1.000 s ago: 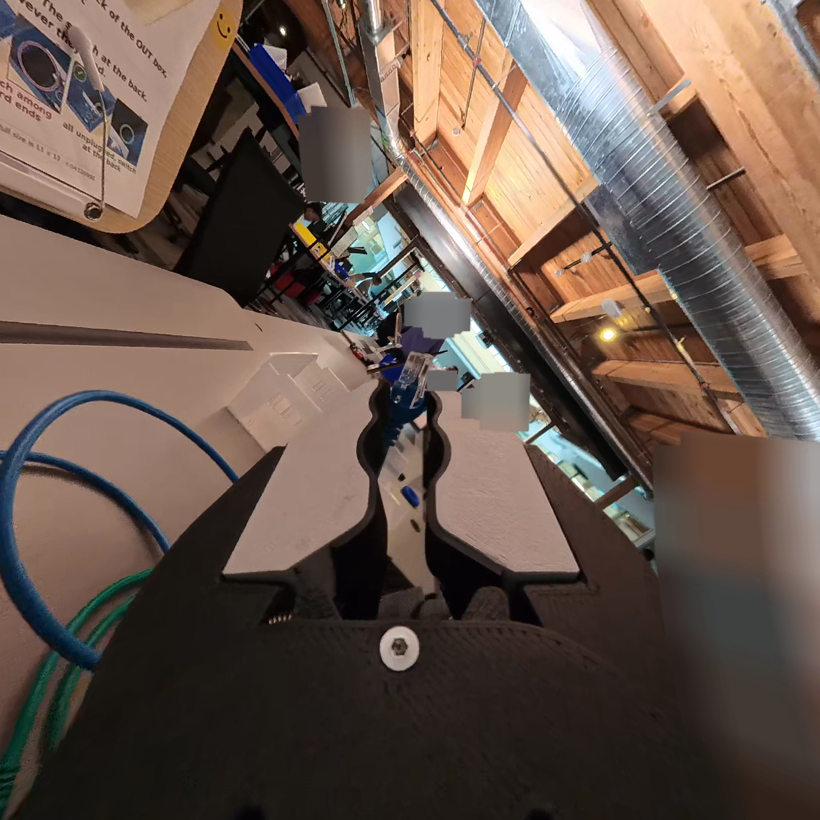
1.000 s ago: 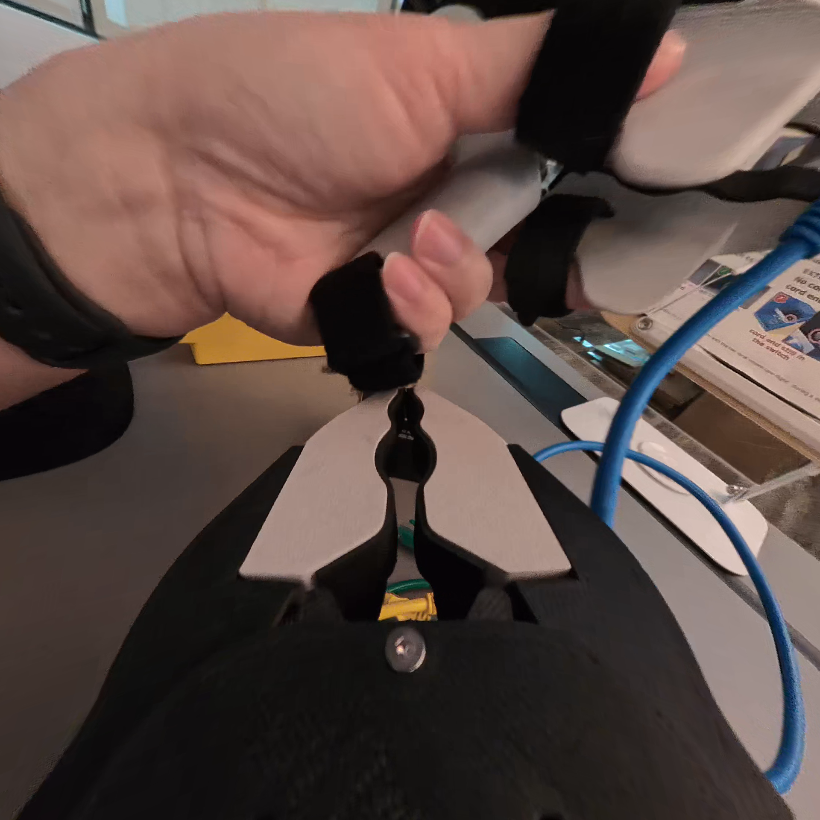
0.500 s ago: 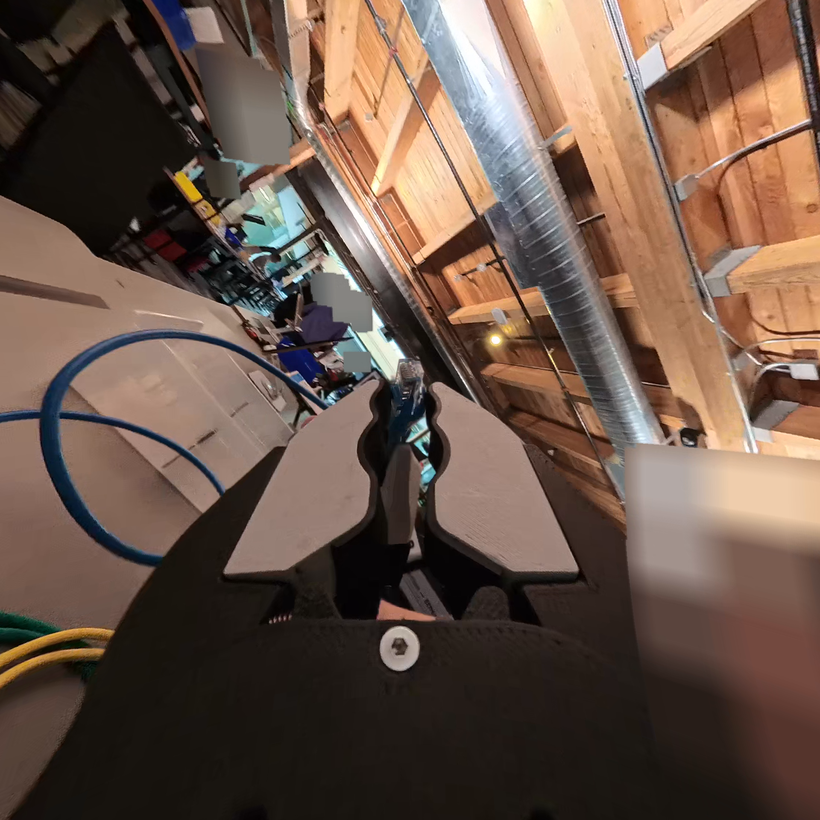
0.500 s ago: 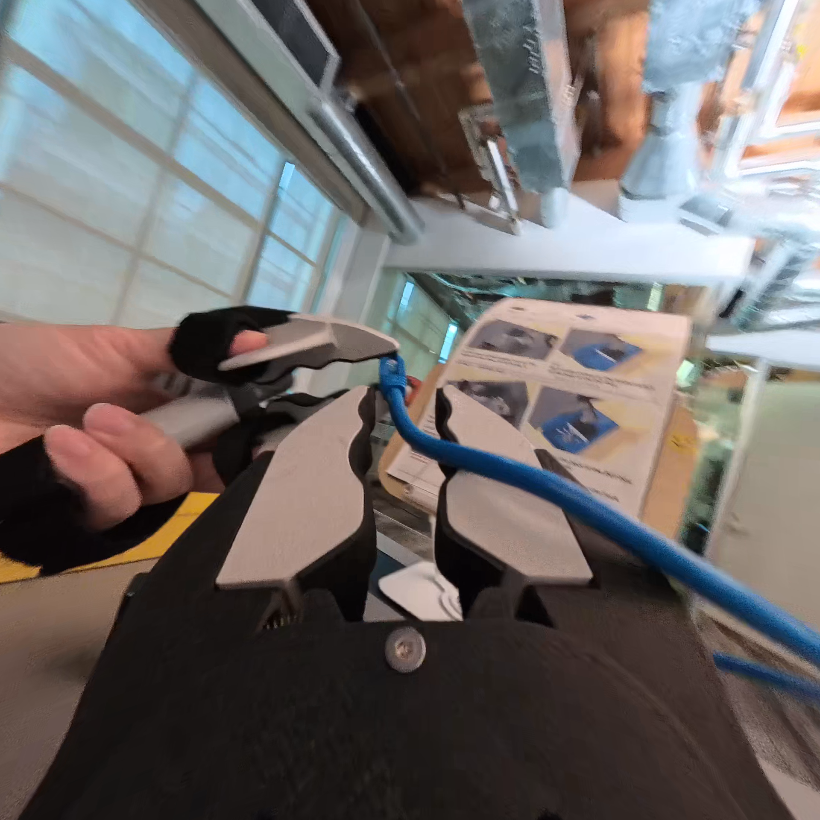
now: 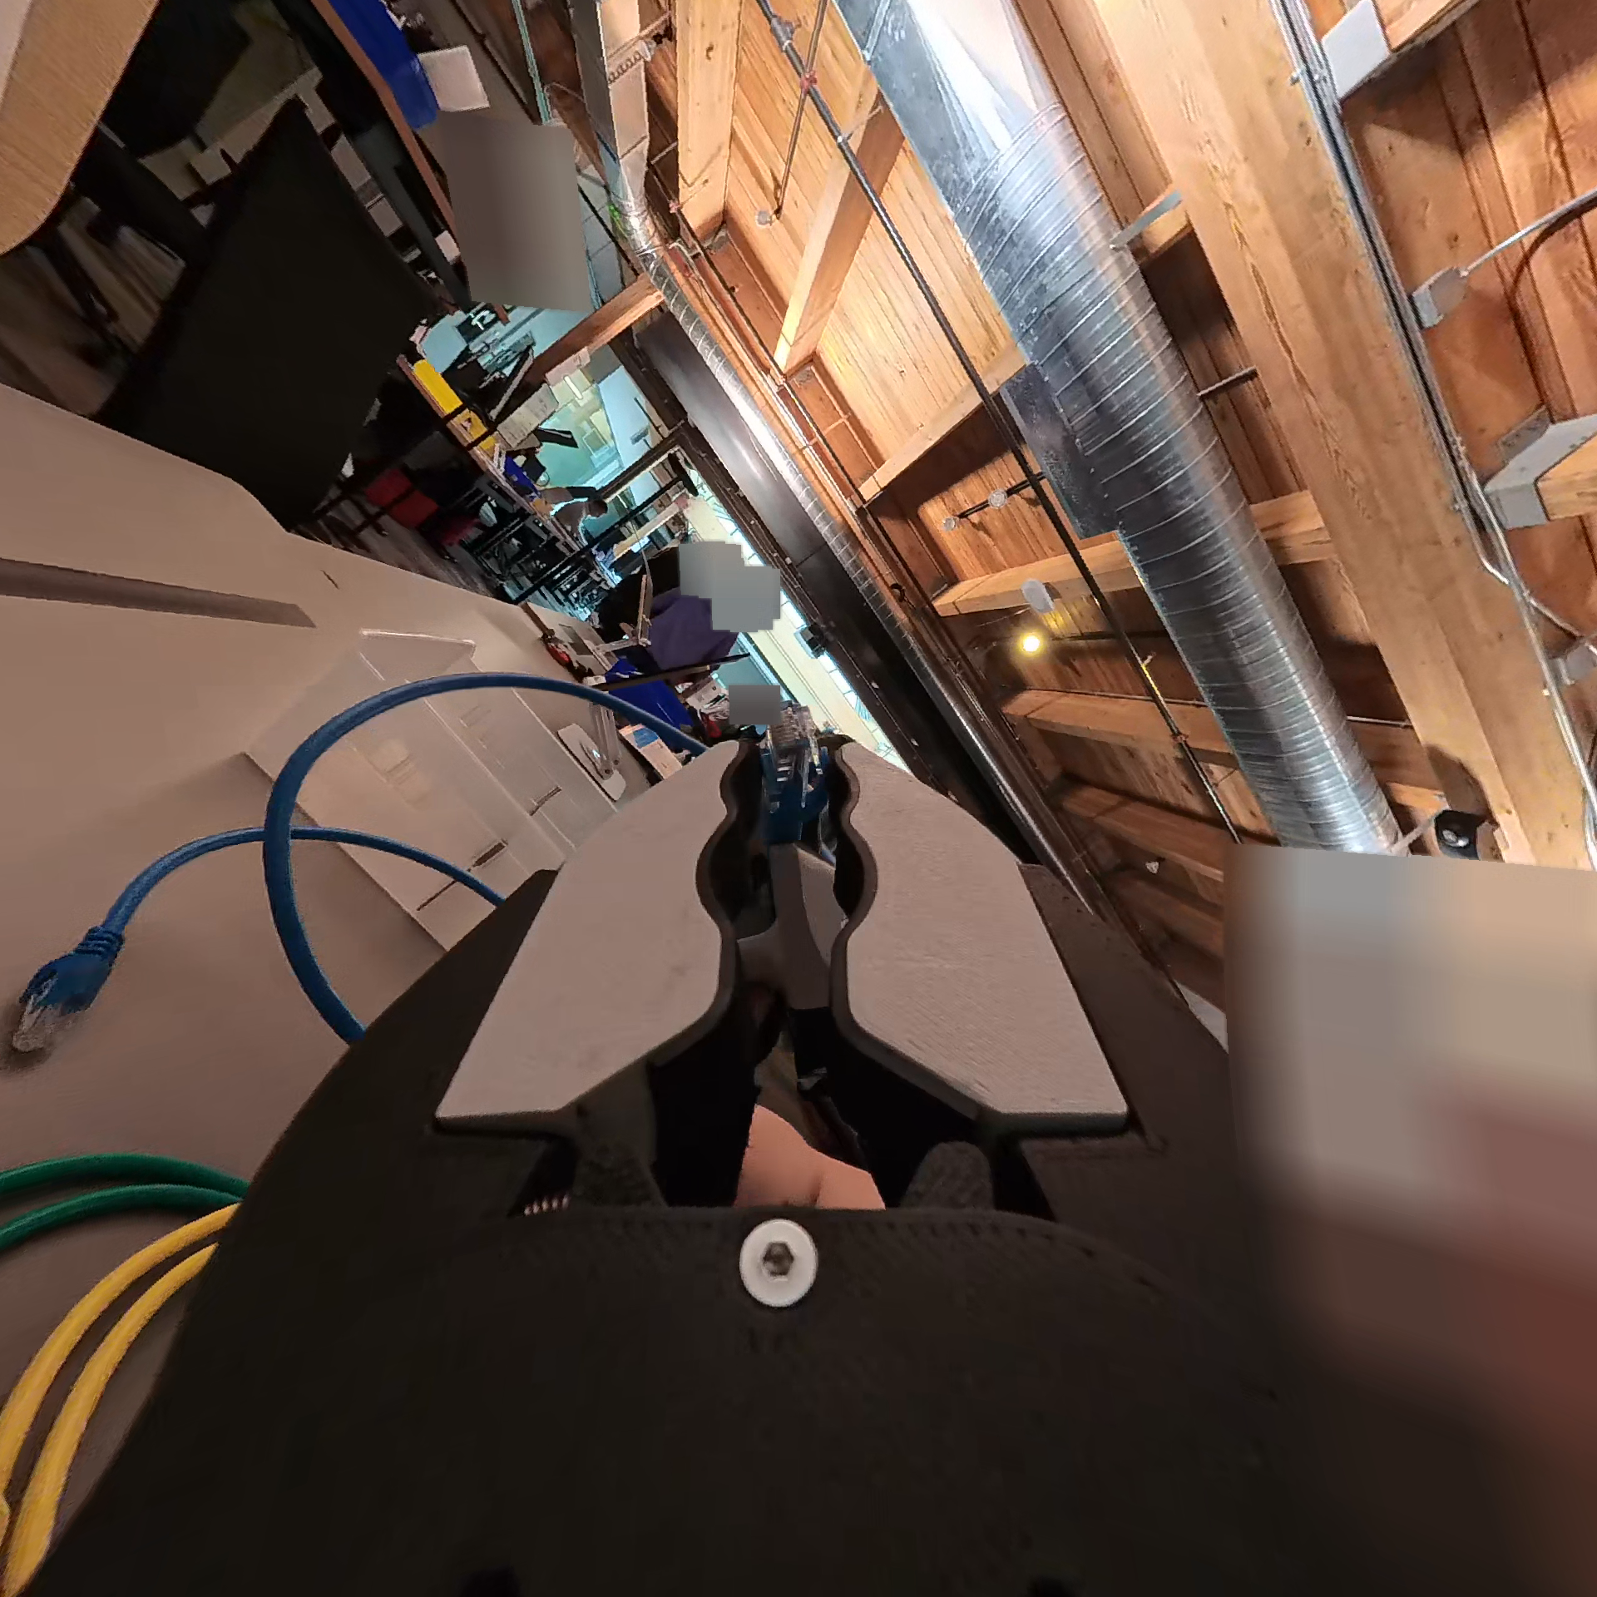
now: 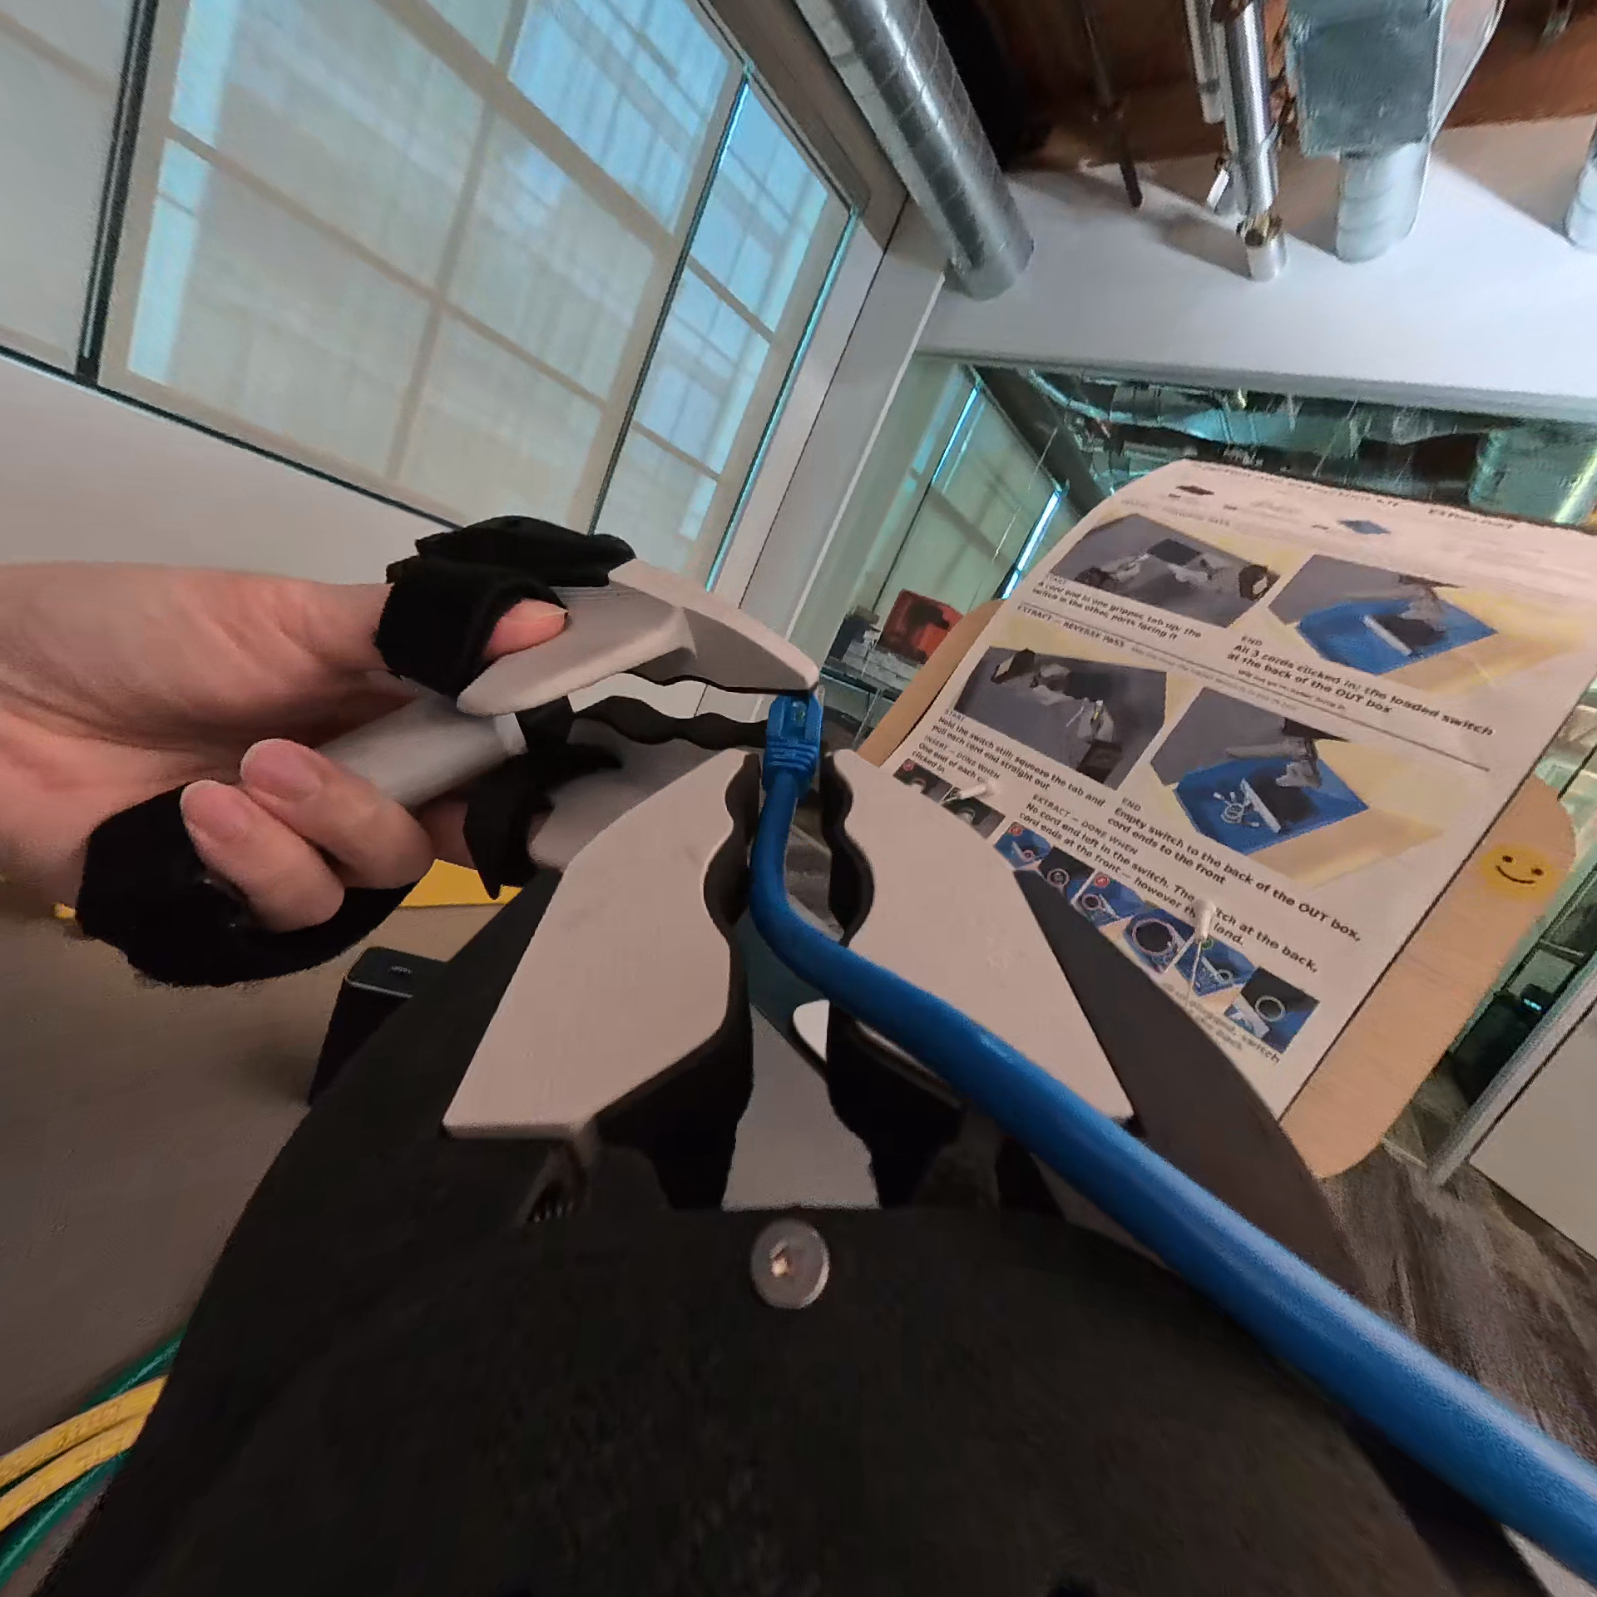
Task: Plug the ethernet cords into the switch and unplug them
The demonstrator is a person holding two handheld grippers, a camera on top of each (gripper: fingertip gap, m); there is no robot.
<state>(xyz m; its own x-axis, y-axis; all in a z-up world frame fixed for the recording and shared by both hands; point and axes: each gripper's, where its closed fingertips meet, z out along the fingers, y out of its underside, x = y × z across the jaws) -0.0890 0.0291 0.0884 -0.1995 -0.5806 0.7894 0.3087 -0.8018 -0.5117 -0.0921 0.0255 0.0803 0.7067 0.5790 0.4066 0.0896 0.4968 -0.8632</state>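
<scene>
A blue ethernet cord (image 6: 1080,1080) runs up between the fingers of my right gripper (image 6: 791,778), which is closed around the cord's boot just under the plug. My left gripper (image 6: 778,691), held by a hand, comes in from the left and is shut on the blue plug (image 6: 795,717) at its tips. In the left wrist view the plug (image 5: 791,760) sits between the tips of my left gripper (image 5: 791,778). The cord loops left, and its other plug (image 5: 60,985) lies on the table. A black box (image 6: 380,985), possibly the switch, stands left of my right gripper.
Green cords (image 5: 112,1192) and yellow cords (image 5: 78,1348) lie on the grey table (image 5: 173,864) at lower left. A wooden board with an instruction sheet (image 6: 1253,778) stands to the right. White boxes (image 5: 484,778) stand farther back. The grippers are tip to tip, or close to it.
My right gripper rose from pointing under the left hand, opened, took the blue cord between its fingers, then narrowed on it. The left gripper kept the plug and tilted; the cord's free end came into view.
</scene>
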